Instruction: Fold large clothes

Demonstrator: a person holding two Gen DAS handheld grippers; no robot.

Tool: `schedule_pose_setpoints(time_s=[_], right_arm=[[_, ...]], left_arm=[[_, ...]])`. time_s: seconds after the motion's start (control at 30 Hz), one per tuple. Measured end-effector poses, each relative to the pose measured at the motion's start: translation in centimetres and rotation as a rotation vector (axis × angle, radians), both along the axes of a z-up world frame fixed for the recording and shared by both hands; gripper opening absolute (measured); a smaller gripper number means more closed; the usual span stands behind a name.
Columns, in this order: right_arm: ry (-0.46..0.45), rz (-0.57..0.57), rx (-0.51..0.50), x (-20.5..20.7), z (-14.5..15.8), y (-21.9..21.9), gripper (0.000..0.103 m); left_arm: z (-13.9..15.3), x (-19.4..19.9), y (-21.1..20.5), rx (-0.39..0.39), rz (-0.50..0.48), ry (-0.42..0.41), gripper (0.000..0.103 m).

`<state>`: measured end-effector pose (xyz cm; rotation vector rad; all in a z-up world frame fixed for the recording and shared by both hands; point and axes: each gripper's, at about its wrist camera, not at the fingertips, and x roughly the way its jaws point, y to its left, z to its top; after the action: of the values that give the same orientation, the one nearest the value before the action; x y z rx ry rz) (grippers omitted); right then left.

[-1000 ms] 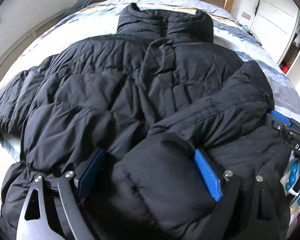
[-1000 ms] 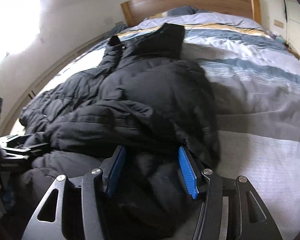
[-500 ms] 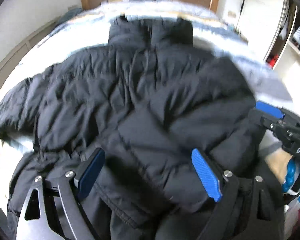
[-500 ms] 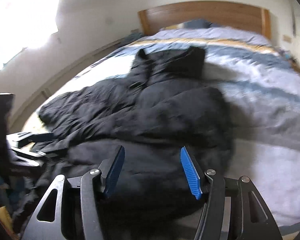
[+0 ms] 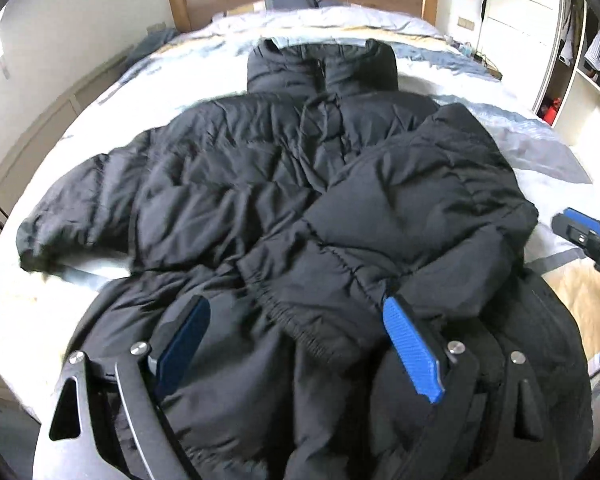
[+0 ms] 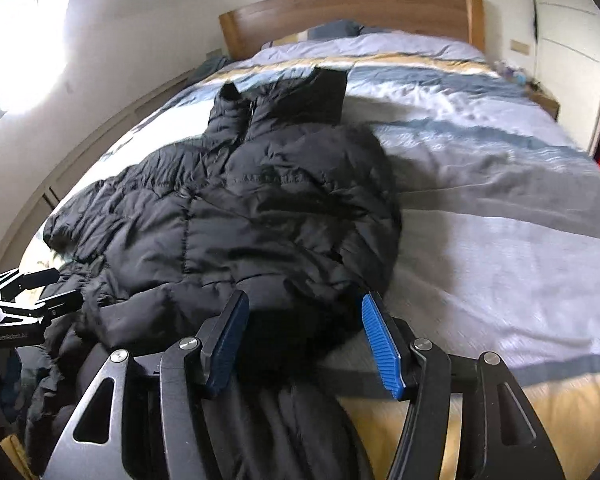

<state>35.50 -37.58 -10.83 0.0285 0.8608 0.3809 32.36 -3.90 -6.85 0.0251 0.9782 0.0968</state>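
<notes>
black puffer jacket [image 5: 260,184] on bed [image 6: 500,220], both hand-held grippers [image 5: 296,340] [image 6: 304,340] spread wide, gripping nothing

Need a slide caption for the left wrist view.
Open left gripper over black puffer jacket on bed, right sleeve folded inward.

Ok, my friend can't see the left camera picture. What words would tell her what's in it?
A big black puffy jacket lies spread on a bed, one sleeve folded across its front. The left gripper, open, hangs over the jacket's hem; the right gripper peeks in at the right edge.
</notes>
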Motion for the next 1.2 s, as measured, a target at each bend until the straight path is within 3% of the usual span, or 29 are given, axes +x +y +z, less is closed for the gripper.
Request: schedule_pose_setpoints(time_s=[0.23, 0.4, 0.83, 1.2], right_arm=[[-0.029, -0.055, -0.006, -5.1, 2.2, 0.1, 0.067], [-0.065, -0.103, 0.016, -8.8, 4.1, 0.0, 0.070], [-0.137, -0.188, 0.035, -15.7, 8.2, 1.2, 0.076], [-0.138, -0.280, -0.013, -19.2, 10.1, 0.8, 0.076]], left_arm=[[4.1, -3.7, 1.6, 0.045, -0.004, -0.095, 0.089], [6.3, -6.5, 3.8, 0.022, 0.013, -0.152, 0.089], [8.9, -12.4, 9.4, -0.018, 0.045, -0.284, 0.089], [10.0, -14.3, 14.9, -0.081, 0.079, -0.354, 0.089]])
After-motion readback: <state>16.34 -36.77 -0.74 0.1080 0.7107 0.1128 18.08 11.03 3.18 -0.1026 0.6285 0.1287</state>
